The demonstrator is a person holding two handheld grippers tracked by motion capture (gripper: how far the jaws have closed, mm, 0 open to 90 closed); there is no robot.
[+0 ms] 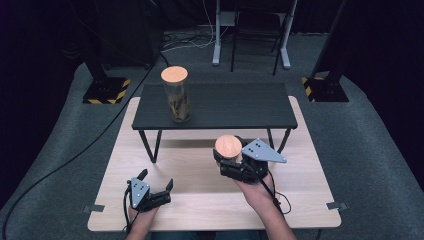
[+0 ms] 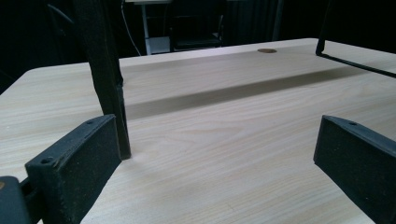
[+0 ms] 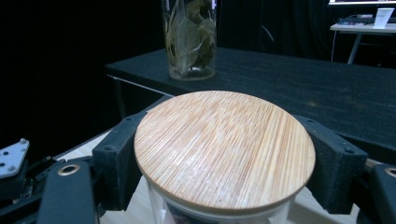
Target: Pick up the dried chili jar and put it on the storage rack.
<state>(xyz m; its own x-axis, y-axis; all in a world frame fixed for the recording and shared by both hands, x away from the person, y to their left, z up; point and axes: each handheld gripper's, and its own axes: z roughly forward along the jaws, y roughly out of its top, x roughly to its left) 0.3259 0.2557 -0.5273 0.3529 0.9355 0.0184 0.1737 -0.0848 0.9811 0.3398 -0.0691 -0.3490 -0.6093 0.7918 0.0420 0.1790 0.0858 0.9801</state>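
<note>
My right gripper [image 1: 231, 162] is shut on a glass jar with a round bamboo lid [image 1: 228, 146], held just above the light wooden table [image 1: 190, 170]. In the right gripper view the jar's lid [image 3: 224, 147] sits between both black jaws, which press on the jar just under it. A second, taller jar [image 1: 176, 95] with the same kind of lid and dried leaves inside stands on the left part of the black shelf [image 1: 235, 107]; its glass body [image 3: 190, 42] shows beyond the held jar. My left gripper [image 1: 157, 178] rests low at the front left, open and with nothing between its jaws [image 2: 217, 158].
The black shelf stands on thin legs across the back of the wooden table; one leg [image 2: 105, 79] rises close to the left gripper's left jaw. Bare shelf top [image 3: 303, 88] stretches right of the leaf jar. Cables, stands and a chair are on the grey floor behind.
</note>
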